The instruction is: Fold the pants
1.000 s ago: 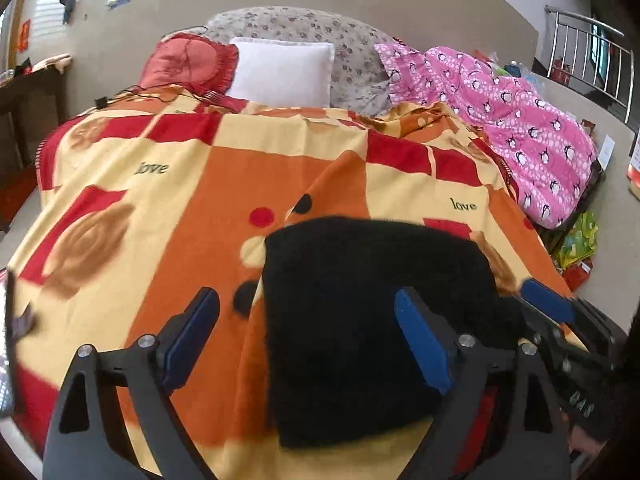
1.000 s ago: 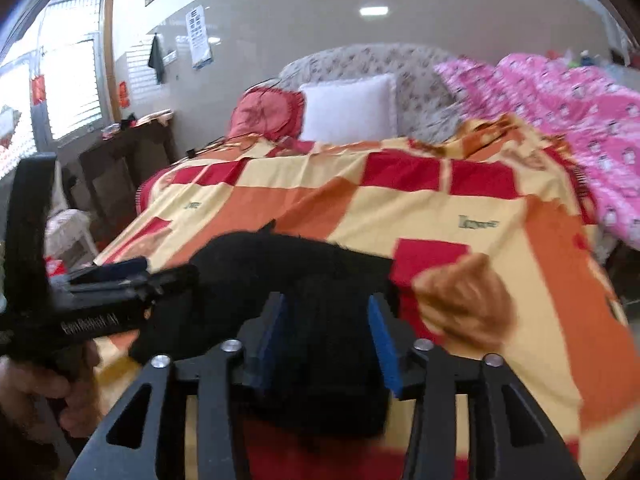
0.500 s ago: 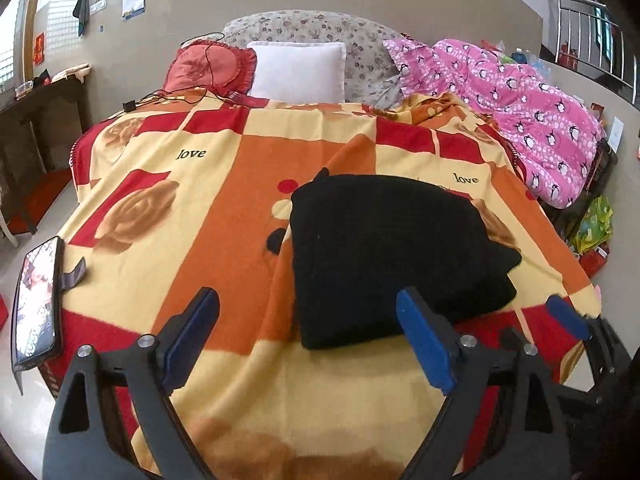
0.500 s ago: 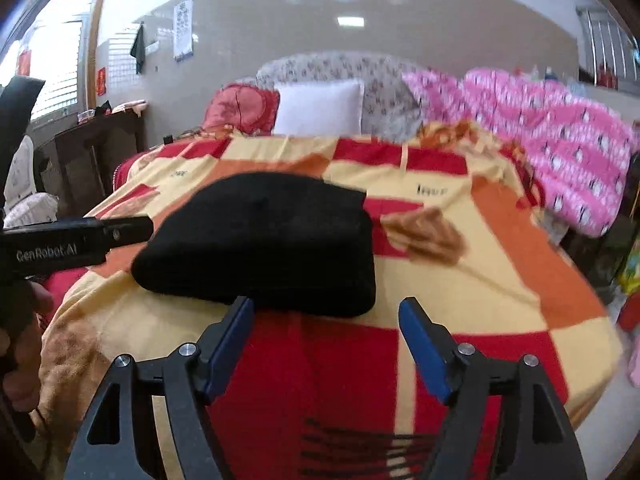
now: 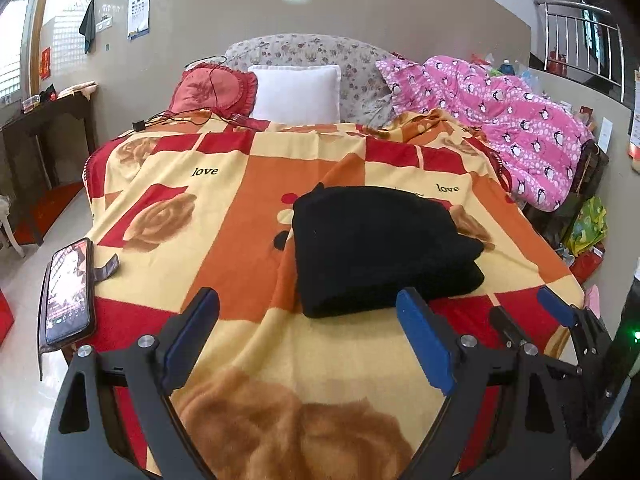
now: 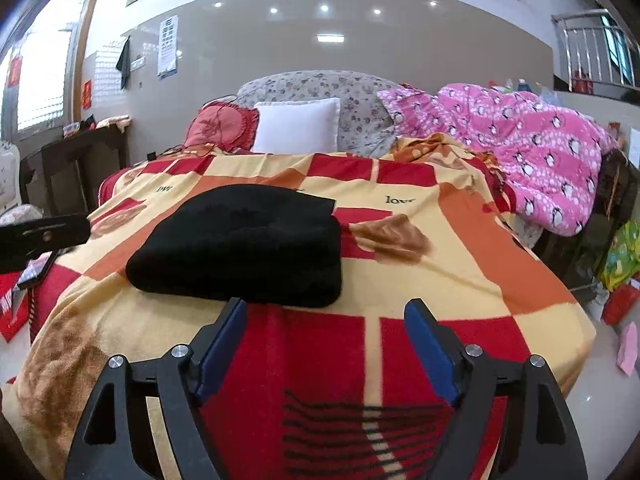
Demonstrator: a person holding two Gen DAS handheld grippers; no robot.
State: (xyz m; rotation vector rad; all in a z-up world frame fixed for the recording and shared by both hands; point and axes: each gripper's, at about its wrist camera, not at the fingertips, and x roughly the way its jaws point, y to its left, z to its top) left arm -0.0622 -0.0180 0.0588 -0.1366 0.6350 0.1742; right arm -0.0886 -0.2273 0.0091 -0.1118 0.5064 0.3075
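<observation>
Black pants (image 5: 380,248) lie folded in a compact stack at frame centre on the bed blanket (image 5: 224,216). Left gripper (image 5: 308,340) released; right gripper (image 6: 326,340), jaws just opening, grasps nothing. Folding appears complete.

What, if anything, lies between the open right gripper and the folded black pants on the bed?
Nothing visible: only bare patterned blanket lies between the right gripper and the folded black pants, and its jaws, just opened, hold nothing.

Beige wall (image 5: 360,12), bed (image 5: 240,208), ceiling spotlights (image 6: 298,9)
</observation>
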